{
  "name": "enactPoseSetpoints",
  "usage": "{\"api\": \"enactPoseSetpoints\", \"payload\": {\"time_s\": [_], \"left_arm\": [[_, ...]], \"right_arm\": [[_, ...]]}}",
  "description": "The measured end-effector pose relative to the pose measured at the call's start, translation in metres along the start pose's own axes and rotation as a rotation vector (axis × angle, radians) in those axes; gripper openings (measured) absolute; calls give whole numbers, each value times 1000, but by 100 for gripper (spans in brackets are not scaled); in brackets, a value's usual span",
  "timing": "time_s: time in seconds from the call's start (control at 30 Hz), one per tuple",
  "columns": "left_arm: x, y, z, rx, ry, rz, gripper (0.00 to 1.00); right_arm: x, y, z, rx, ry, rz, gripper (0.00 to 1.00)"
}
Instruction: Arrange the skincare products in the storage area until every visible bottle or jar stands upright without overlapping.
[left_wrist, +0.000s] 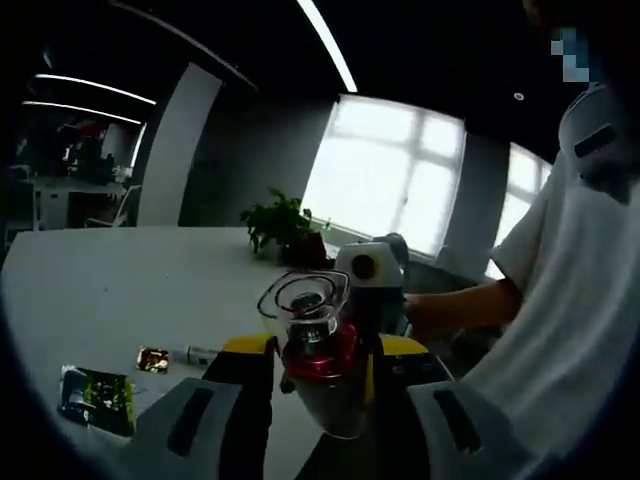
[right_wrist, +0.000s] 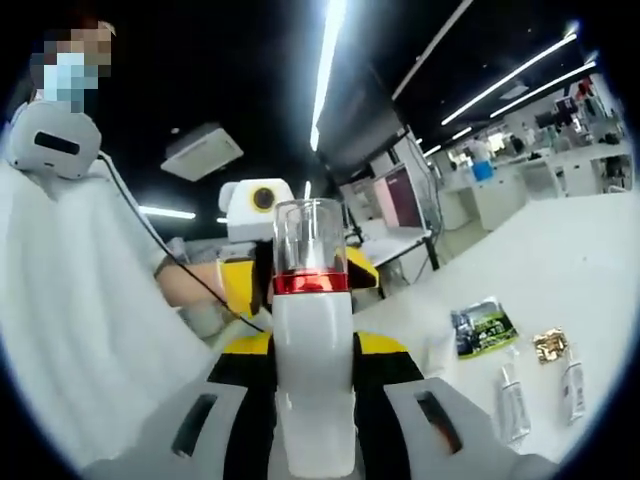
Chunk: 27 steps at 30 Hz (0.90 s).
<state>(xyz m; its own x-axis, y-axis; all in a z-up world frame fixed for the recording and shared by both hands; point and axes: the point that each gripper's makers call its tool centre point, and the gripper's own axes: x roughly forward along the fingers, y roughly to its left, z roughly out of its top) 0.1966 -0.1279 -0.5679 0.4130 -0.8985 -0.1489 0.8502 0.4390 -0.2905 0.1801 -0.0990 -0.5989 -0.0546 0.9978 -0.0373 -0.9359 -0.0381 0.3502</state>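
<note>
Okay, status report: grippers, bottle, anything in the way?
Both grippers, left and right, shut on one white bottle with red band and clear cap, held above the white table. Nothing in the way.

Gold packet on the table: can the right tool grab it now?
Probably not yet. The right tool is shut on the white bottle, so its jaws are full; the gold packet lies off to the side on the table.
</note>
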Motion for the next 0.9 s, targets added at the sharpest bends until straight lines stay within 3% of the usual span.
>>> {"api": "enactPoseSetpoints", "payload": {"time_s": [0.2, 0.37, 0.63, 0.77, 0.9], "left_arm": [[9, -3, 0, 51, 7, 14, 28], [17, -8, -5, 94, 53, -4, 27], [32, -15, -4, 217, 134, -41, 26], [44, -14, -15, 287, 207, -73, 26], [59, -12, -34, 304, 268, -97, 25]], "right_arm": [[-9, -1, -3, -10, -7, -28, 28], [-15, -2, -8, -56, 40, -59, 29], [-24, -10, -9, -117, 45, -118, 31], [-31, -18, -19, -176, 108, -171, 31], [-38, -27, -39, -188, 176, -201, 30]]}}
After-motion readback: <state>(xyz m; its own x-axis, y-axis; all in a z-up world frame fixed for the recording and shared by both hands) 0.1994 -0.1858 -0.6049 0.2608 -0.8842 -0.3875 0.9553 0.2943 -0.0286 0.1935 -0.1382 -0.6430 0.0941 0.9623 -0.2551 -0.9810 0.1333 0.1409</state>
